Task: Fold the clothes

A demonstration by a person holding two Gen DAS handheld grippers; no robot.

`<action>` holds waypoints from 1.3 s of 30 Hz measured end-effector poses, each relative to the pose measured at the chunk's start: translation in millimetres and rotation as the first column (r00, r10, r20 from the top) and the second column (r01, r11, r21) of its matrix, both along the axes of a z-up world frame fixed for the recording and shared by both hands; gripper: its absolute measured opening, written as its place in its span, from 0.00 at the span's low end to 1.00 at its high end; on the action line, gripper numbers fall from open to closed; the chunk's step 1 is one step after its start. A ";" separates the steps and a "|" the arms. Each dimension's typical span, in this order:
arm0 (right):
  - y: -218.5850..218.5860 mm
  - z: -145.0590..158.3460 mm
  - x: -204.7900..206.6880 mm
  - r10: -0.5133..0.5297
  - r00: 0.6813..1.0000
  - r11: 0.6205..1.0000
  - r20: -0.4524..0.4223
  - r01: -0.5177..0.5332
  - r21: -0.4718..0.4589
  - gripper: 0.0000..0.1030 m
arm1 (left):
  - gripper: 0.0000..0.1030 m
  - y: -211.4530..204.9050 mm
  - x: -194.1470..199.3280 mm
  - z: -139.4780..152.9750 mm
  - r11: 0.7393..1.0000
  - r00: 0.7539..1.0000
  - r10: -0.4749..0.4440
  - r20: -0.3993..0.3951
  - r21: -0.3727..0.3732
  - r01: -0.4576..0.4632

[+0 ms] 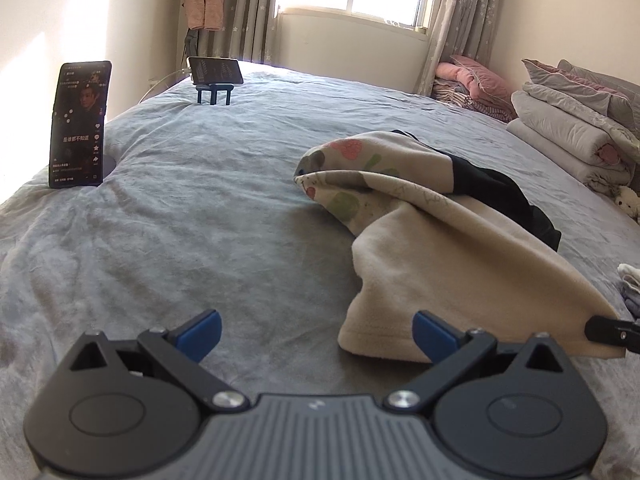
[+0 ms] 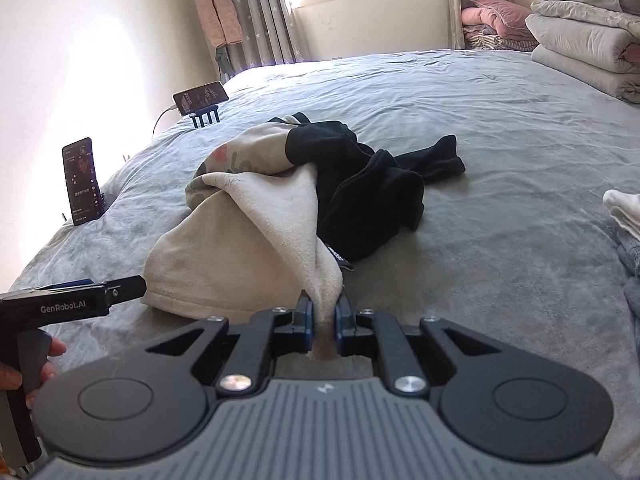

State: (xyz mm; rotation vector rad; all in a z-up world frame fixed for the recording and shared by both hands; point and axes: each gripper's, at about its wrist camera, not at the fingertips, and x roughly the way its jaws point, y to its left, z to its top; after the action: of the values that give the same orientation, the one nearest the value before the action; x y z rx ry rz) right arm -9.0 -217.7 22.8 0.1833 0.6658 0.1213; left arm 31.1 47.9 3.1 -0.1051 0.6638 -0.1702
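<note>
Cream fleece garment (image 2: 256, 240) bunched in right gripper's (image 2: 323, 310) pinched jaws; left gripper (image 1: 316, 334) jaws wide, empty.

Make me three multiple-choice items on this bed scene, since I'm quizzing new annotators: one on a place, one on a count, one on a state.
1. Where does the black garment lie?
A. beside and partly under the cream garment
B. on the folded quilts
C. on the windowsill

2. How many phones stand propped on the bed?
A. one
B. two
C. four

3. What state is the right gripper in?
A. wide open over bare sheet
B. out of view
C. shut on the cream garment's edge

Answers:
1 A, the black cloth pokes out from the cream folds.
2 B, an upright phone and a sideways phone show.
3 C, cream fabric is pinched between its pads.
</note>
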 end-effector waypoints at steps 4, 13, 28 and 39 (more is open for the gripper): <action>-12.9 1.0 -11.6 0.002 1.000 1.000 -0.023 -0.001 0.025 0.11 | 0.99 -1.2 -1.4 -0.7 0.999 1.000 -0.006 -0.009 -0.054 0.006; -15.4 -4.8 -25.5 0.119 0.986 0.986 -0.118 -0.102 0.134 0.11 | 0.91 -19.4 0.5 -4.0 0.994 0.998 -0.052 -0.021 -0.102 0.050; -3.5 -2.5 -27.0 0.153 0.982 0.985 -0.115 -0.143 0.094 0.11 | 0.07 -34.0 -8.1 -2.2 0.994 0.995 -0.090 -0.054 -0.060 0.086; 19.8 10.9 -43.9 0.263 0.959 0.963 -0.105 -0.255 0.085 0.12 | 0.07 -1.1 -56.5 25.7 0.992 0.992 -0.127 -0.008 0.000 0.127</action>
State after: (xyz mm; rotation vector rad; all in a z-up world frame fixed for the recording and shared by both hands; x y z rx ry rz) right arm -52.9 -197.9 33.7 0.1716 0.8002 0.3893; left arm -25.4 46.9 28.8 -0.0633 0.6787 -0.2925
